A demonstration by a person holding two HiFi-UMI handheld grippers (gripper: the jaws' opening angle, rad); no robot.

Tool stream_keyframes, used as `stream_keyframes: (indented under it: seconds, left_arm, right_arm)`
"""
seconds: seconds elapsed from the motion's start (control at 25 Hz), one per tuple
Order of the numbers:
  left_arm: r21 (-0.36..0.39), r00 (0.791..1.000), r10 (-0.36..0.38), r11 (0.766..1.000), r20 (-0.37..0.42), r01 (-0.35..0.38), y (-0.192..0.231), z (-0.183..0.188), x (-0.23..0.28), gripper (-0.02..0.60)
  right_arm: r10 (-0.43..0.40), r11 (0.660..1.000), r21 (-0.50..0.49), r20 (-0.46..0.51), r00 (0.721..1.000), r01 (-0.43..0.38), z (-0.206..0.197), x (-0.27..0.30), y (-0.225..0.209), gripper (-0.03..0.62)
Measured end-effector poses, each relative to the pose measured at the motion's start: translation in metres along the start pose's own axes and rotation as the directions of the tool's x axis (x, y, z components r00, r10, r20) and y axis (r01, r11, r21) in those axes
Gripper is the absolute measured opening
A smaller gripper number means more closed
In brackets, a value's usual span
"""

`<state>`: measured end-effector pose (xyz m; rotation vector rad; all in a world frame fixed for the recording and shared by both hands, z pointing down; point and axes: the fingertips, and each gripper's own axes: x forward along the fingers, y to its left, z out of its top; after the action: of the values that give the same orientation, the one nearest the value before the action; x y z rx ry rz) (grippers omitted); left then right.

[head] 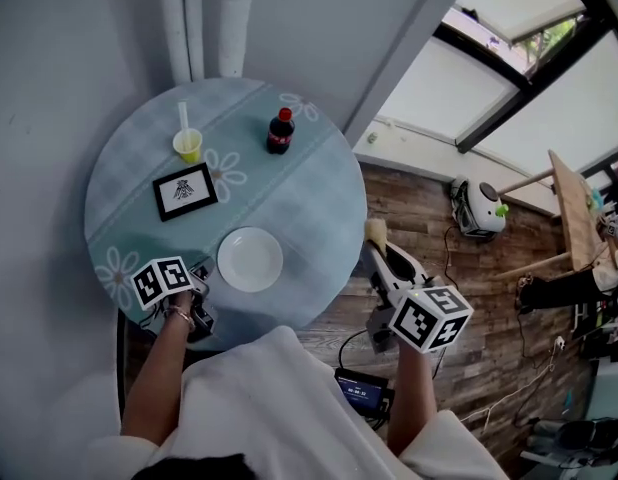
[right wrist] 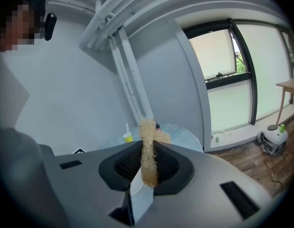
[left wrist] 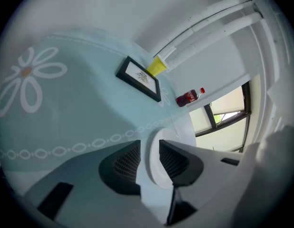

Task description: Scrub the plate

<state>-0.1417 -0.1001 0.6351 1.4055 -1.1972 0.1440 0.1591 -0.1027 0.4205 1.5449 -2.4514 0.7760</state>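
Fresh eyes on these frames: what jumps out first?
The white plate sits near the front edge of the round blue floral table, with the open left claw lined up on its rim, not gripping. The right claw is shut on a straw-coloured loofah scrubber, held off the table over the wooden floor.

A loose white top (head: 279, 408) fills the lower centre; left tongs (left wrist: 149, 152) and right tongs (right wrist: 148, 151) are grey with black-and-white marker cubes (head: 431, 318).
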Motion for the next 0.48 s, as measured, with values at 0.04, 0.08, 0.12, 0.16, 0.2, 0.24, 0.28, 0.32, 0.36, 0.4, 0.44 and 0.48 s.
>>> stream_keyframes:
  seconds: [0.04, 0.08, 0.12, 0.16, 0.2, 0.24, 0.28, 0.32, 0.36, 0.4, 0.44, 0.48]
  left_arm:
    - [0.011, 1.0, 0.001, 1.0, 0.02, -0.002, 0.0, 0.005, -0.006, 0.121]
    - [0.02, 0.999, -0.002, 1.0, 0.037, 0.001, 0.0, 0.01, -0.011, 0.121]
    - [0.025, 0.999, -0.012, 1.0, 0.05, 0.011, -0.002, 0.014, -0.015, 0.121]
    - [0.024, 0.998, -0.026, 0.999, 0.058, 0.025, -0.005, 0.017, -0.019, 0.12]
    - [0.02, 0.997, -0.043, 0.999, 0.066, 0.042, -0.009, 0.02, -0.022, 0.116]
    - [0.02, 0.995, -0.059, 0.998, 0.076, 0.058, -0.013, 0.023, -0.024, 0.112]
    - [0.027, 0.993, -0.074, 0.997, 0.09, 0.072, -0.018, 0.026, -0.028, 0.102]
    - [0.045, 0.991, -0.087, 0.996, 0.104, 0.083, -0.024, 0.028, -0.031, 0.09]
    - [0.069, 0.988, -0.1, 0.993, 0.117, 0.092, -0.031, 0.03, -0.034, 0.077]
    - [0.097, 0.985, -0.113, 0.99, 0.127, 0.101, -0.039, 0.031, -0.037, 0.068]
    - [0.126, 0.983, -0.126, 0.986, 0.135, 0.11, -0.048, 0.032, -0.038, 0.064]
    - [0.155, 0.98, -0.138, 0.981, 0.143, 0.116, -0.058, 0.034, -0.04, 0.058]
  right_arm:
    - [0.003, 1.0, -0.001, -0.001, 1.0, -0.003, 0.0, 0.002, -0.001, 0.063]
    - [0.007, 1.0, 0.0, 0.001, 1.0, -0.007, 0.001, 0.004, -0.003, 0.063]
    - [0.008, 1.0, 0.004, 0.004, 1.0, -0.008, 0.003, 0.007, -0.005, 0.063]
    - [0.007, 1.0, 0.008, 0.007, 1.0, -0.007, 0.004, 0.01, -0.007, 0.063]
    - [0.003, 1.0, 0.009, 0.009, 1.0, -0.003, 0.006, 0.013, -0.01, 0.063]
    - [-0.005, 1.0, 0.002, 0.009, 1.0, 0.005, 0.007, 0.017, -0.012, 0.063]
    - [-0.015, 1.0, -0.013, 0.005, 1.0, 0.015, 0.007, 0.02, -0.014, 0.063]
    - [-0.03, 0.999, -0.033, -0.002, 1.0, 0.03, 0.007, 0.023, -0.018, 0.063]
    - [-0.049, 0.997, -0.054, -0.012, 0.999, 0.048, 0.007, 0.025, -0.023, 0.063]
    - [-0.069, 0.995, -0.069, -0.021, 0.997, 0.067, 0.007, 0.026, -0.03, 0.063]
    - [-0.086, 0.994, -0.077, -0.024, 0.996, 0.084, 0.01, 0.027, -0.037, 0.063]
    - [-0.097, 0.993, -0.076, -0.022, 0.995, 0.095, 0.013, 0.029, -0.044, 0.063]
